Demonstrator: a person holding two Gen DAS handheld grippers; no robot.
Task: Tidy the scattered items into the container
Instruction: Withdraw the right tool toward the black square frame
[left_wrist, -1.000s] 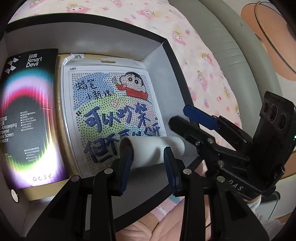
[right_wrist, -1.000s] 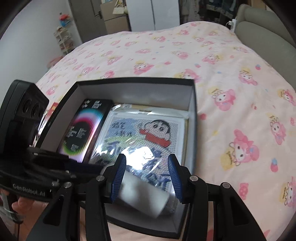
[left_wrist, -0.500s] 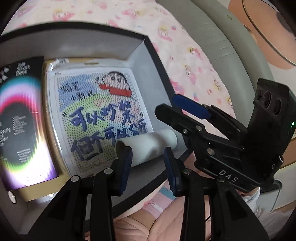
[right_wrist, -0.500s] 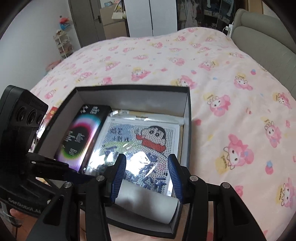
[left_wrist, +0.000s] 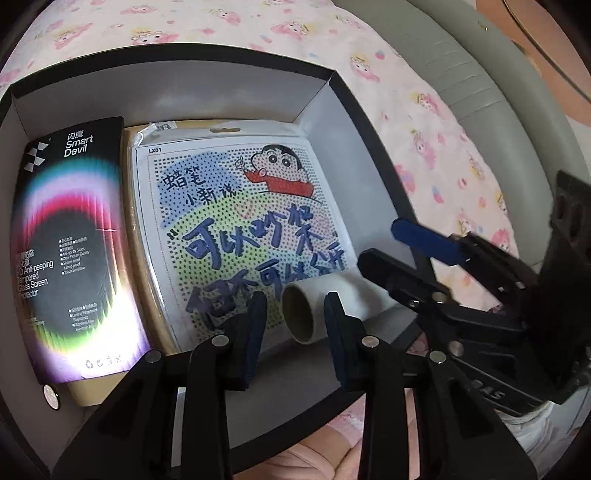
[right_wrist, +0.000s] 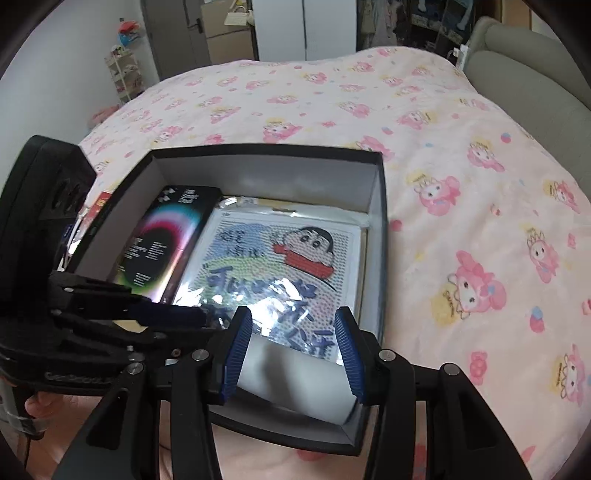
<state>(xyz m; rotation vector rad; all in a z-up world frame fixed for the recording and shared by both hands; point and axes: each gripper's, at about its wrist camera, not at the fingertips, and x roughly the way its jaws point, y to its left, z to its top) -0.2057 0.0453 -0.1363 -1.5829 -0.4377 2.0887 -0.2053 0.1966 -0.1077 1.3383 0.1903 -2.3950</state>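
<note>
The left gripper (left_wrist: 293, 319) stands open, its jaws on either side of the open end of a cardboard tube (left_wrist: 325, 304) without touching it. The right gripper (right_wrist: 291, 349) is open too, straddling the tube (right_wrist: 291, 376). The tube lies in the box (right_wrist: 376, 192), at its near right corner, on the cartoon packet (left_wrist: 236, 221), beside the screen-protector pack (left_wrist: 70, 240).
</note>
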